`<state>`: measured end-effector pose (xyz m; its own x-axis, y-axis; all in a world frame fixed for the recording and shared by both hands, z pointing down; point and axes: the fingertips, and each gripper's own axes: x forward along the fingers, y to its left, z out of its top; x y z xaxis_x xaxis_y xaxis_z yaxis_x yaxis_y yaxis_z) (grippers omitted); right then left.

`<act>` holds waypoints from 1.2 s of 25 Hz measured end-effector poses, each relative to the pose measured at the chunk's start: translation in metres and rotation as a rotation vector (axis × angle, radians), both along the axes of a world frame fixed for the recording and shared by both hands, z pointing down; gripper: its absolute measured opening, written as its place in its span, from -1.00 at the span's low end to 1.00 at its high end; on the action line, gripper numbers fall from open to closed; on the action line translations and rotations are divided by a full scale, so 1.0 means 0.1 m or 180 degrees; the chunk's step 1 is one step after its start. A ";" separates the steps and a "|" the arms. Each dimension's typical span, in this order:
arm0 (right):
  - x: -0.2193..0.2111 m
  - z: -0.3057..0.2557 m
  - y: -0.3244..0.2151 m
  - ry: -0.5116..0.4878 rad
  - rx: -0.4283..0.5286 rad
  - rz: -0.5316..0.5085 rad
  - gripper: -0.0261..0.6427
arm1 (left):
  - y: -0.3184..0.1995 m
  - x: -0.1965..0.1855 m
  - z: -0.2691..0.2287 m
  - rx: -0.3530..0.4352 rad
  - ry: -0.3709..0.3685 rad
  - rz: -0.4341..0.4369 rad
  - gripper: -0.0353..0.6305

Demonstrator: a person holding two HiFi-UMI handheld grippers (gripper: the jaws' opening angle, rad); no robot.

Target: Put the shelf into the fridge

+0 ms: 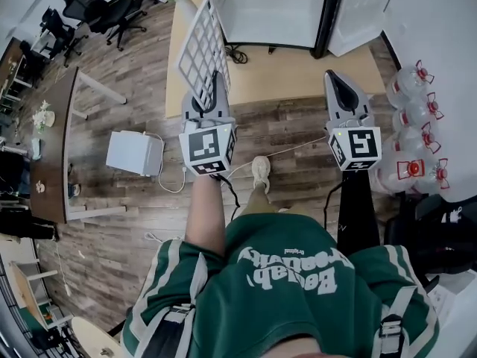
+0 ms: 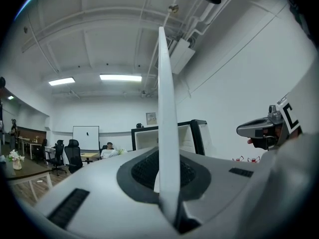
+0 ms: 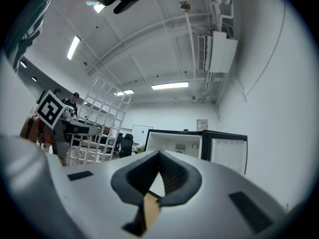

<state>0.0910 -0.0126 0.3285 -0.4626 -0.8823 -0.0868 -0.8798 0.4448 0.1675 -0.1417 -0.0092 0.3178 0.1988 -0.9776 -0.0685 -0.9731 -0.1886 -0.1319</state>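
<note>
1. The shelf (image 1: 200, 47) is a white grid, smooth and matt, like coated wire or plastic.
2. The left gripper (image 1: 214, 85) and right gripper (image 1: 335, 79) have pale grey matt plastic shells. The pads (image 2: 144, 169) are dark and finely ribbed.
3. The floor (image 1: 127, 222) is brown wood planking with a low sheen.
4. The fridge (image 1: 272, 10) is smooth white inside, with a glossy black frame.
5. The shirt (image 1: 298, 297) is green cloth.
6. The water bottles (image 1: 408, 88) are clear glossy plastic.

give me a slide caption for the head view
Left tongs grip the white grid shelf upright before the open fridge.
</note>
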 end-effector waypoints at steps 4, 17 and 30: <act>-0.03 0.05 -0.41 0.0008 -0.0038 0.0074 -0.91 | -0.46 -0.01 0.04 -0.0024 -0.0017 0.0111 -0.83; -0.30 0.18 -1.40 0.0043 -0.0158 0.0154 -0.91 | -1.48 -0.25 0.23 -0.0169 -0.0063 0.0198 -0.83; -0.46 0.24 -2.13 0.0104 -0.0214 0.0339 -0.91 | -2.31 -0.22 0.45 -0.0288 -0.0060 0.0536 -0.83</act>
